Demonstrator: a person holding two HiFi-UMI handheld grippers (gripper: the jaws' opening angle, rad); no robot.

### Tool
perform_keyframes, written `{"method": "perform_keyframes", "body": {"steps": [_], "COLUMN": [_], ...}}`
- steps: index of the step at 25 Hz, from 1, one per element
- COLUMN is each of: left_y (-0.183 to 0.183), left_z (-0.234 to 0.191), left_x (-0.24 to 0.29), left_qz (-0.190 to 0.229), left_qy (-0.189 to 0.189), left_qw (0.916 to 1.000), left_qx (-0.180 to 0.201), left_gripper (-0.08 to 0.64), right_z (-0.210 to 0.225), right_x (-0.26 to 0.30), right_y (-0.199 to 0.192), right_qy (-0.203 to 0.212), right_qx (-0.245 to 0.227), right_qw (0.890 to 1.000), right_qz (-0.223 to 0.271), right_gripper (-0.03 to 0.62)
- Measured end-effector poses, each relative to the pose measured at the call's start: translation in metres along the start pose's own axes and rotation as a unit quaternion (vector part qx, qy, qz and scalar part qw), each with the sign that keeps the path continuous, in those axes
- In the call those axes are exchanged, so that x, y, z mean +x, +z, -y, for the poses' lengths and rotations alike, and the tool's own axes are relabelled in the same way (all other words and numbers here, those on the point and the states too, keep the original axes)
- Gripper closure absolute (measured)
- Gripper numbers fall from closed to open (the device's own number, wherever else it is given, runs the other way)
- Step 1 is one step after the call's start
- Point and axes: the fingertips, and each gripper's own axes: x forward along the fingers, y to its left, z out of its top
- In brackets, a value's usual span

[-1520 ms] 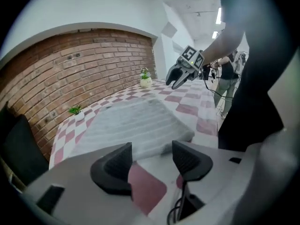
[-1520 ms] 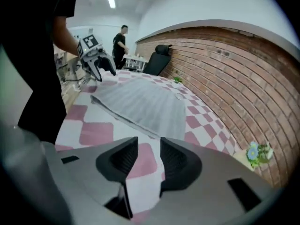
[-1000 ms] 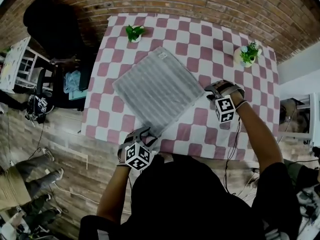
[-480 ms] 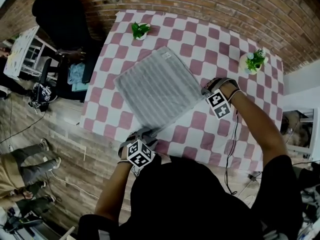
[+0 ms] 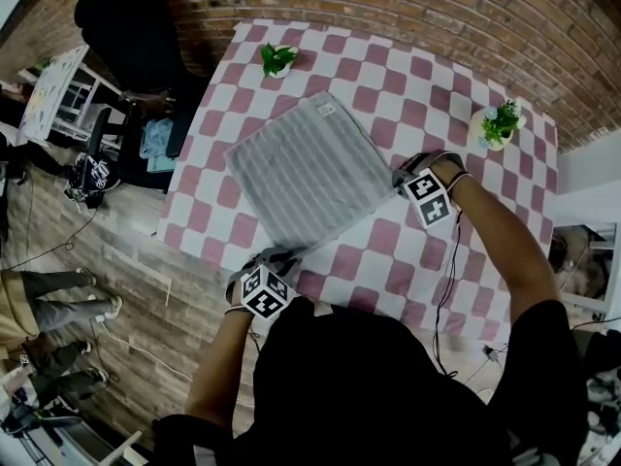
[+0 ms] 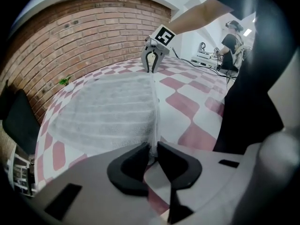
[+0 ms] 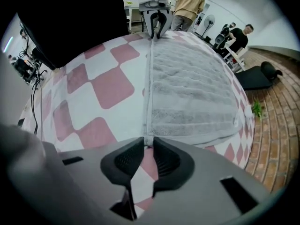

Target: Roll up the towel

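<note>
The towel [image 5: 306,168] lies spread flat on the checked table [image 5: 427,85], turned so that its corners point like a diamond. In the head view it sits at about 11 o'clock from the middle of the picture, grey and ribbed, with a small tag near its 12 o'clock corner.

The left gripper [image 5: 281,256] is at the towel's 6 o'clock corner, close to the table's near edge. Its jaws have just been closing. In the left gripper view they are clenched on the towel's hem, which rises in a thin fold between the black pads [image 6: 136,161].

The right gripper [image 5: 398,176] is at the towel's 3 o'clock corner and points down at the cloth. Its jaws have also just been closing. In the right gripper view they pinch the corner of the same hem, and the hem runs straight away from them to the other gripper at 12 o'clock.

So each gripper grasps one end of the edge nearest the person. The rest of the towel lies flat and unrolled.

A small plant [image 5: 277,59] stands on the table at 12 o'clock from the towel, apart from it. A second plant [image 5: 502,121] stands at 2 o'clock, near the table's right edge. A brick wall [image 5: 437,3] runs beyond the table.
</note>
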Motion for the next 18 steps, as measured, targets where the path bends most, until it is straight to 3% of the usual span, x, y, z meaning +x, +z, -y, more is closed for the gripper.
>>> {"method": "perform_keyframes", "body": {"steps": [4,9,18], "left_y": [-0.001,0.000,0.000], "left_z": [-0.003,0.000,-0.002], "left_x": [-0.001,-0.009,-0.035], "left_qz": [0.001,0.013,0.022], "left_qy": [0.020,0.023,-0.002], "left_qw": [0.9998,0.9997,0.9993], "left_qx": [-0.002,0.002,0.031], "left_gripper": [0.523,0.534,0.535], "right_z": [0.000,-0.002,-0.025], "right_x": [-0.003,-0.025,-0.050], "right_y": [0.000,0.003,0.017], "right_qy": [-0.020,-0.058,-0.056], "right_qx": [0.018,0.084,0.131], "right_qw": [1.000,0.994,0.988], "right_qz": [0.005,0.038,0.059], "right_gripper": [0.542,0.569,0.569]}}
